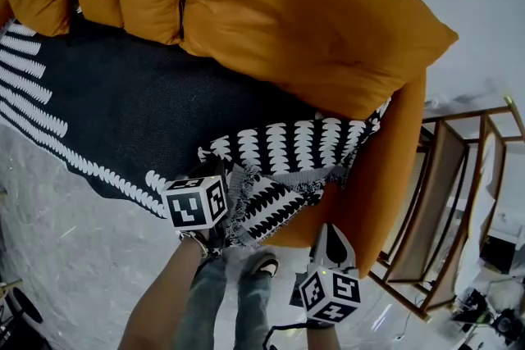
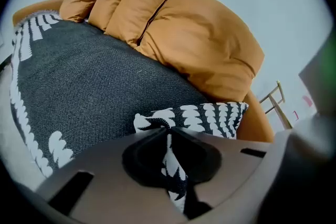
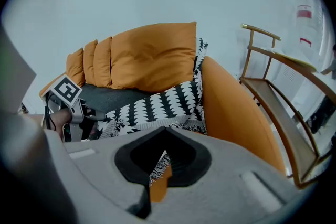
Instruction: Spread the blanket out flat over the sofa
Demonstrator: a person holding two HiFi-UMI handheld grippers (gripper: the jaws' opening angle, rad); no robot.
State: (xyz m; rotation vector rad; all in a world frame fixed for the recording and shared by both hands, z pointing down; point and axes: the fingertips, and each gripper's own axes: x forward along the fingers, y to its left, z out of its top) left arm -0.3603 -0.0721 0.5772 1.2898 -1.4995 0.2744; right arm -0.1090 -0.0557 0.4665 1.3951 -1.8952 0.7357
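The orange sofa (image 1: pixel 287 12) carries the black blanket (image 1: pixel 148 111) with white patterned borders, lying flat over most of the seat. Near the right armrest the blanket's end is bunched and folded (image 1: pixel 279 184). My left gripper (image 1: pixel 230 180) sits at that bunched front edge. In the left gripper view, my left gripper (image 2: pixel 169 136) is shut on a fold of the blanket (image 2: pixel 173 170), with the seat (image 2: pixel 94 76) spread beyond. My right gripper (image 1: pixel 328 229) hangs lower right, before the sofa's front. Its jaws (image 3: pixel 165 134) meet at the tips, and fringe and orange upholstery show behind them.
A wooden rack (image 1: pixel 443 201) stands right of the armrest (image 3: pixel 236 107). The person's legs and a shoe (image 1: pixel 262 262) are below the sofa's front edge. Back cushions (image 3: pixel 152 55) line the rear. Pale floor (image 1: pixel 74 242) lies at the lower left.
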